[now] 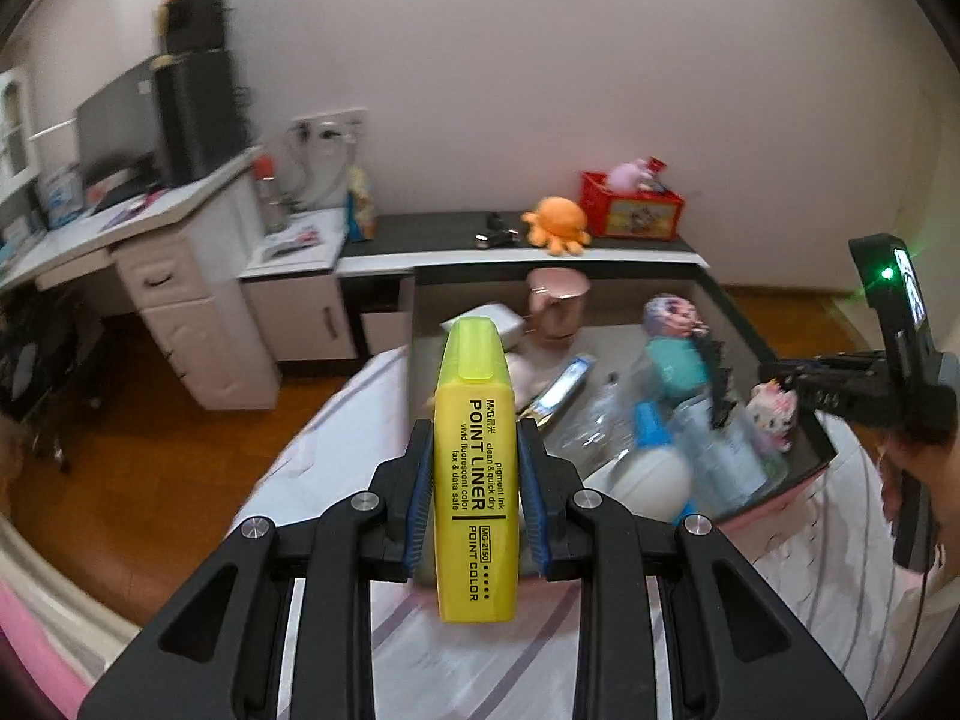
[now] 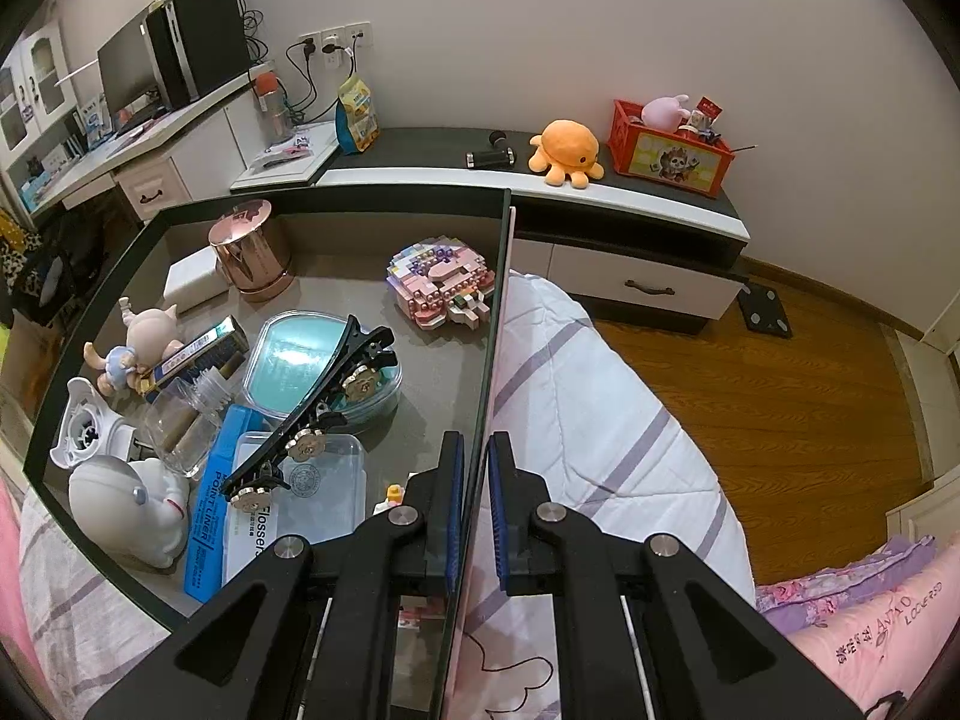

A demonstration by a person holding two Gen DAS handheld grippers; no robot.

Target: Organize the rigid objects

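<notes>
The left gripper (image 1: 475, 468) is clamping a yellow highlighter (image 1: 476, 468) upright, above the bed (image 1: 480, 660) near the box's (image 2: 336, 197) left edge; the right gripper (image 2: 475, 516) is pinching the box's right wall (image 2: 493, 324), jaws nearly together.
</notes>
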